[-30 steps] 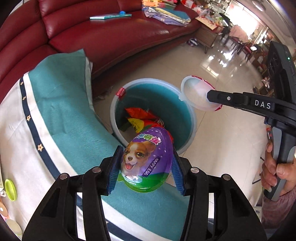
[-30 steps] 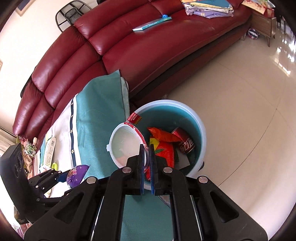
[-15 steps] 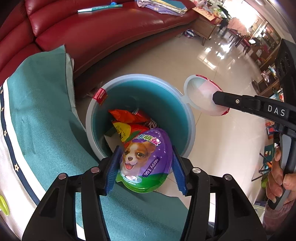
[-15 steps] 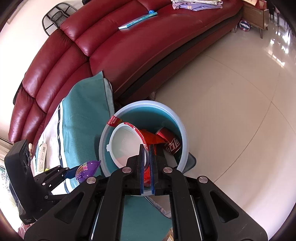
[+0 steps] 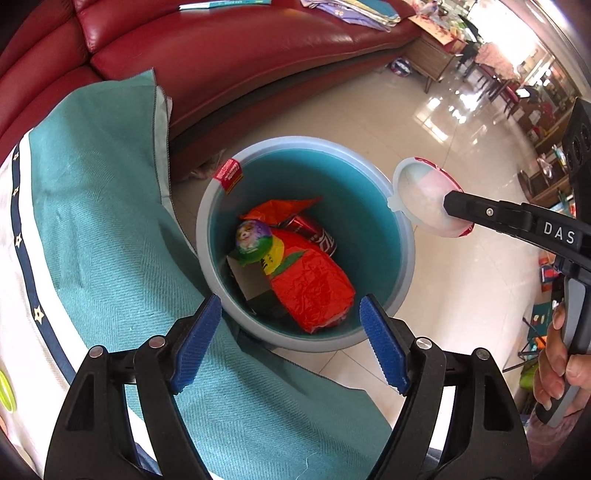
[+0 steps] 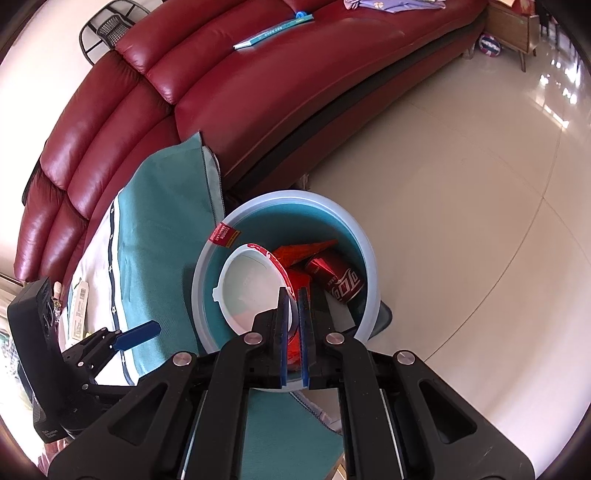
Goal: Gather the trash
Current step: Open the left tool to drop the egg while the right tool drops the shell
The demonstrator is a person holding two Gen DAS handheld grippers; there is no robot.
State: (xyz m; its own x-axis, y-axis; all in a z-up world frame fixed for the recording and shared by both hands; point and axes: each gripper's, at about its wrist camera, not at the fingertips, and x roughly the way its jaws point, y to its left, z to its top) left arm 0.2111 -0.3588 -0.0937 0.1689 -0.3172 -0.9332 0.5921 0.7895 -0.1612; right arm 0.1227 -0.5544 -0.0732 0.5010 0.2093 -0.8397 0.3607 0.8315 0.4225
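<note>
plastic, thin and light, is what i have in my right tongs (image 6: 291, 314): a shallow round snack lid (image 6: 251, 291) with a red printed rim, nipped by its edge between pads pressed fully together. i judge it bendy and a bit slick, so the rim is the right place to pinch; the middle would only flex and slide. it hangs tilted over the near side of the trash bucket (image 5: 402, 236), not yet let go.

my left tongs (image 5: 290, 338) stand wide apart with nothing between the blue pads; their jaws have just been opening, and they touch nothing now. they hover above the teal striped cloth (image 5: 103, 221) on the counter edge, just beside the bucket's rim.

down inside the bucket lies the purple and green toy egg (image 5: 253, 238) with the puppy picture, resting on a crumpled red and orange snack bag (image 5: 310, 288), beside a red cola can (image 6: 338, 282). the egg looks a hard, smooth, hollow shell, light, best held across its widest part. a red label (image 5: 229, 175) sticks to the bucket's far rim.

beyond, the pale tiled floor (image 6: 461, 184), then the dark red leather sofa (image 6: 258, 92) with a thin booklet (image 6: 275, 29) on its seat.
</note>
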